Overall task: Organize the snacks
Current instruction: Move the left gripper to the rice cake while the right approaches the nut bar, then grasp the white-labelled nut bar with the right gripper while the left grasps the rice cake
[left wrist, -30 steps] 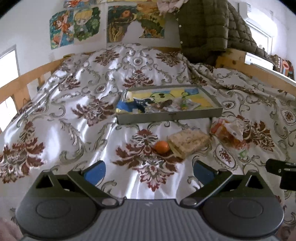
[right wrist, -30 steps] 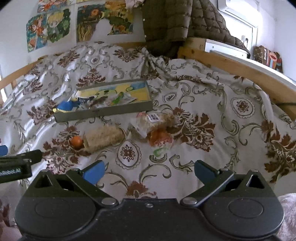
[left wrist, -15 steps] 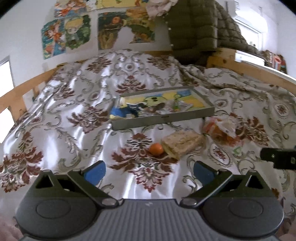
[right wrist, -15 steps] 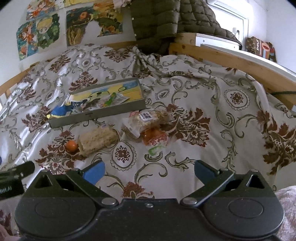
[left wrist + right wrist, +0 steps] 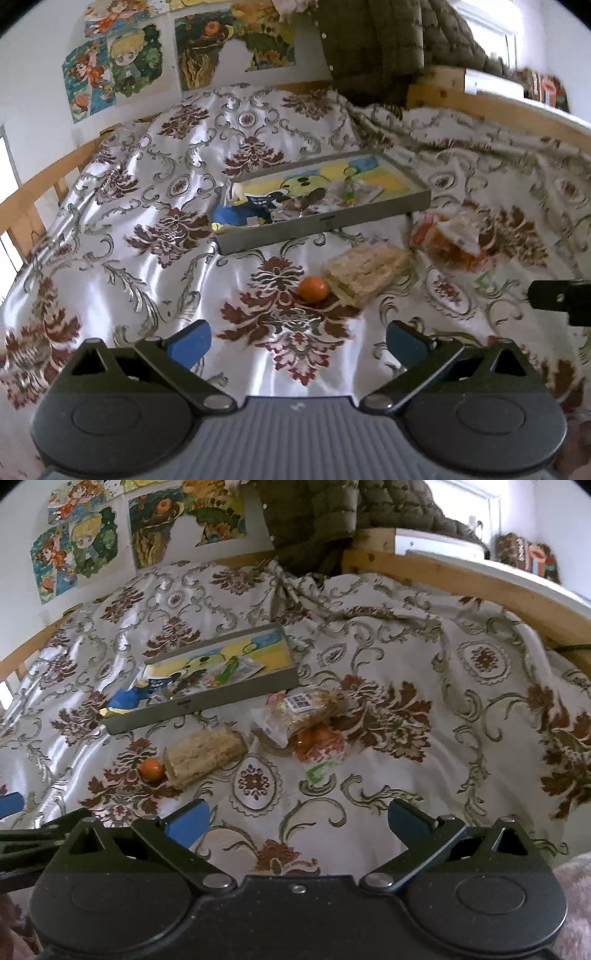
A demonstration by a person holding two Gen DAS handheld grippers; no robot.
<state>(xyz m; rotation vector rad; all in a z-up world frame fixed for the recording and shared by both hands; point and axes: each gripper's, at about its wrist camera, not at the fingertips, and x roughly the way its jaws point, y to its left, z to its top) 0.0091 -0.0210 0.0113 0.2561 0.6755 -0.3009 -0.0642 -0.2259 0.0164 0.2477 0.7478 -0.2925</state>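
Observation:
A shallow grey tray (image 5: pixel 325 225) (image 5: pixel 207 705) with a cartoon picture inside lies on the bed and holds a blue packet (image 5: pixel 236 212) and several small wrappers. In front of it lie a small orange ball-shaped snack (image 5: pixel 313 289) (image 5: pixel 150 769), a beige wrapped cake bar (image 5: pixel 369 267) (image 5: pixel 205 753), a clear bag of crackers (image 5: pixel 306 709) and an orange packet (image 5: pixel 448 242) (image 5: pixel 319 742). My left gripper (image 5: pixel 297 338) hovers open before the orange ball, nothing between its fingers. My right gripper (image 5: pixel 297 818) is open too, short of the packets.
The bed has a shiny floral cover (image 5: pixel 147 206) and a wooden frame (image 5: pixel 461 576). A quilted olive jacket (image 5: pixel 388 40) hangs at the headboard under wall posters (image 5: pixel 118 62). The other gripper's black tip (image 5: pixel 557 299) shows at the right edge of the left wrist view.
Both grippers have drifted slightly leftward and stay open. The snacks and tray have not moved on the bed.

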